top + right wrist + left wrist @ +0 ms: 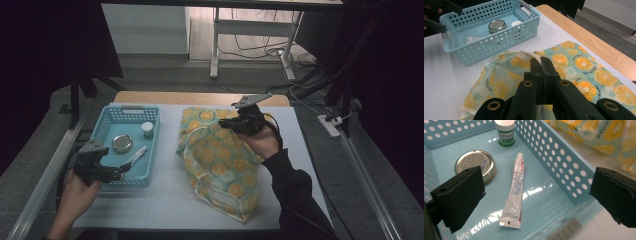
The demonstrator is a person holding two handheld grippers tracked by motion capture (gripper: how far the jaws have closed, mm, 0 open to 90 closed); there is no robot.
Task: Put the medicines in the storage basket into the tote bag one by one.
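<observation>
Fruit-print bag [220, 160] lies flat on the white table [165, 200], to the right of the blue basket [107, 125], its pale-edged mouth turned toward the basket. My right gripper [239, 123] sits over the bag's far end, and in the right gripper view its jaws are pressed together on the white rim of the cloth [525, 55]; I think a fold of that rim is pinched between them, though the jaws hide the contact itself. The bag's near end spreads out toward my side of the table.

My left gripper [117, 172] hovers at the near right corner of the basket with its jaws spread wide and nothing between the pads [464, 195]. In the left gripper view one jaw hangs above the basket floor and the other stands outside the perforated wall.

Inside the basket a white tube [514, 192] lies lengthwise, crimped end nearest me. A round metal tin [475, 165] rests to its left, and a small green-labelled bottle [505, 133] with a white cap stands upright at the far end.
</observation>
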